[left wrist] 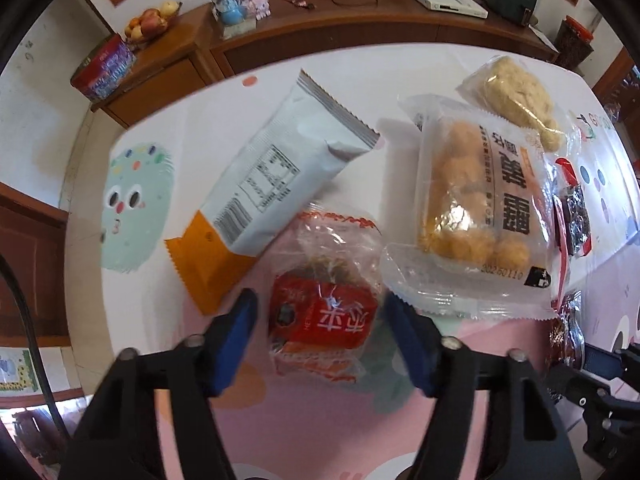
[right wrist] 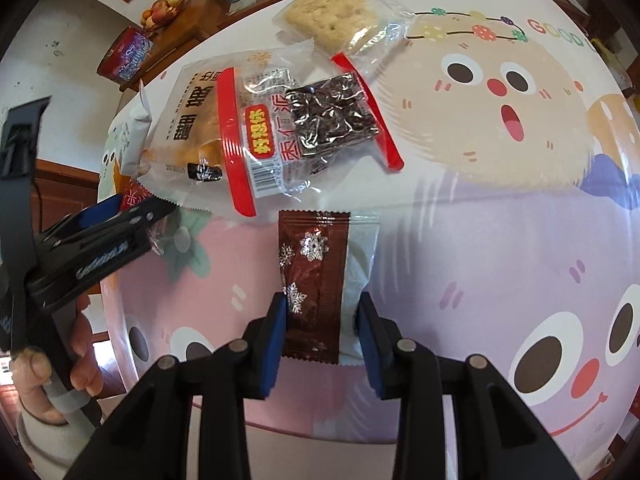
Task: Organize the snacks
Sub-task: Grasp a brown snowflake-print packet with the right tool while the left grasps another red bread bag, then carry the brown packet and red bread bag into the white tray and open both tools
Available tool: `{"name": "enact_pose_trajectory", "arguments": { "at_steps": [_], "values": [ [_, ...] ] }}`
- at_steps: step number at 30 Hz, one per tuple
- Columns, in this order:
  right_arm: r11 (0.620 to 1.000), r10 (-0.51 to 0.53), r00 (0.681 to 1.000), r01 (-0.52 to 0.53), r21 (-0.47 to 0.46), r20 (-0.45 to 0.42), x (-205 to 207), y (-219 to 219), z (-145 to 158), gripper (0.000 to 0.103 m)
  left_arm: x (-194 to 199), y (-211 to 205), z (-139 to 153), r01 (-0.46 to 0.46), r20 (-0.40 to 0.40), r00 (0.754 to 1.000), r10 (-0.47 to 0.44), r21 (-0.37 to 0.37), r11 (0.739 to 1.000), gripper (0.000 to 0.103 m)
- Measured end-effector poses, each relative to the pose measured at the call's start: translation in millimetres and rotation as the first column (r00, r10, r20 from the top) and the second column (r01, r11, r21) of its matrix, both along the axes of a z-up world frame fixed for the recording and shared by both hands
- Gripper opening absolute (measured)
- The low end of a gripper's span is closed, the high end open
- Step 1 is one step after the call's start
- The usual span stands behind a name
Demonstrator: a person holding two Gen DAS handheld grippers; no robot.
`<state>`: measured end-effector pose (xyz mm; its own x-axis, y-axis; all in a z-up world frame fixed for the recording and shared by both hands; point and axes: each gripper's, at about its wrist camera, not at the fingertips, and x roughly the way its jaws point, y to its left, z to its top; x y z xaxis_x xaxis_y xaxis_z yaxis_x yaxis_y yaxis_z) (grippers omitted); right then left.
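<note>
Looking down from the left wrist, a clear packet with a red label lies on the table between the blue pads of my left gripper. A thin gap shows at each pad, so the gripper is open around it. A white and orange pouch and a bag of yellow balls lie just beyond it. In the right wrist view my right gripper is shut on a brown snowflake packet, pads pressing both its sides. The left gripper shows at the left edge, held by a hand.
A red-edged packet with a dark cake and a pale rice cracker bag lie further back on the cartoon tablecloth. Behind the table stands a wooden sideboard with a fruit bowl and a red tin.
</note>
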<state>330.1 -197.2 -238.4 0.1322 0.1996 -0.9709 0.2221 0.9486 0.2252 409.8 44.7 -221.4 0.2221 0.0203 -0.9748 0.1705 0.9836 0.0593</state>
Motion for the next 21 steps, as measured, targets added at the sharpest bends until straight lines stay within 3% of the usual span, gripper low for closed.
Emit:
{"name": "enact_pose_trajectory", "arguments": {
  "at_steps": [3,8,12,21],
  "values": [
    [1.0,0.0,1.0,0.0,0.015,0.002,-6,-6,2,0.034,3,1,2,-0.012,-0.004,1.0,0.012,-0.017,1.0,0.052],
    [1.0,0.021,1.0,-0.021,0.019,0.005,-15,-11,6,0.031,-9,-4,5,-0.02,0.007,1.0,0.02,0.018,1.0,0.048],
    [0.999,0.014,0.998,-0.017,0.035,0.068,-29,-17,27,0.03,-28,-5,19,-0.043,0.02,0.999,0.042,0.034,0.999,0.048],
    [0.996,0.025,0.969,-0.045,0.076,0.245,-83,-10,114,0.03,-110,1,118,-0.053,0.158,0.986,0.057,-0.028,0.998,0.048]
  ]
}}
